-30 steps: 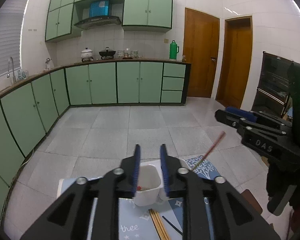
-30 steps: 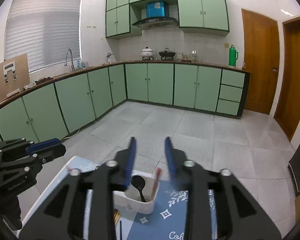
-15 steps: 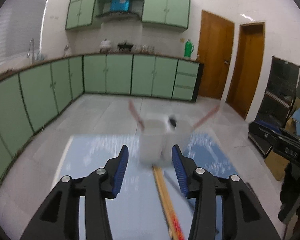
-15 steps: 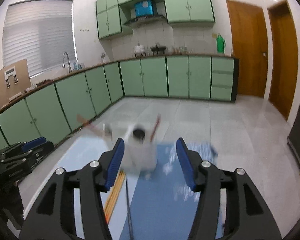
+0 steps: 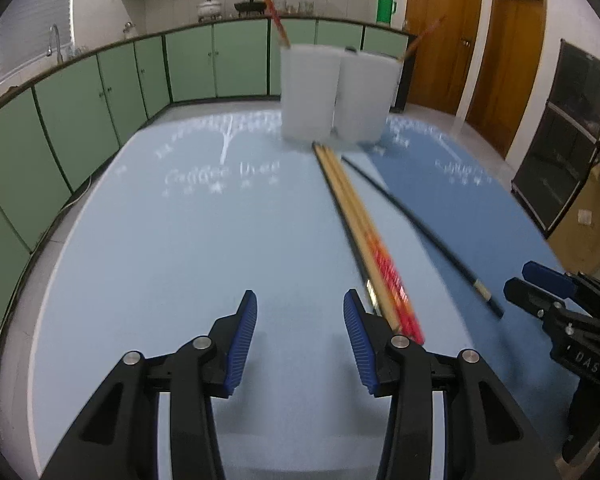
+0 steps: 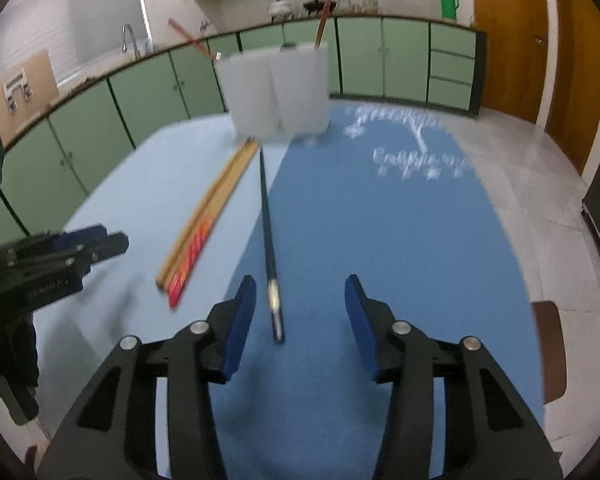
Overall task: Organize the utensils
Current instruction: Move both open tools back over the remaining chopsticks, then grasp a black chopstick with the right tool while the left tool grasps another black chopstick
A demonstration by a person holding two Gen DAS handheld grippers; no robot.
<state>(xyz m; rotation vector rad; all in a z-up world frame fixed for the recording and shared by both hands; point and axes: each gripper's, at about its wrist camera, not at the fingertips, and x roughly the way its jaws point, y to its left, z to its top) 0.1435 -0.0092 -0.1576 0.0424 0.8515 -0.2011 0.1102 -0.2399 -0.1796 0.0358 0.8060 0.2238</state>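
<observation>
Dim, even indoor light; both fisheye views bend strongly at the edges, with motion blur smearing everything.

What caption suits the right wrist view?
Open right tongs hover over a black chopstick on the blue mat.

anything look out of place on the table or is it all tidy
Not tidy yet. A bundle of wooden chopsticks with red ends and one black chopstick lie loose on the blue mats, pointing at the white utensil holder instead of standing in it. Two red sticks in the holder lean outward. Nothing looks spilled or broken.
</observation>
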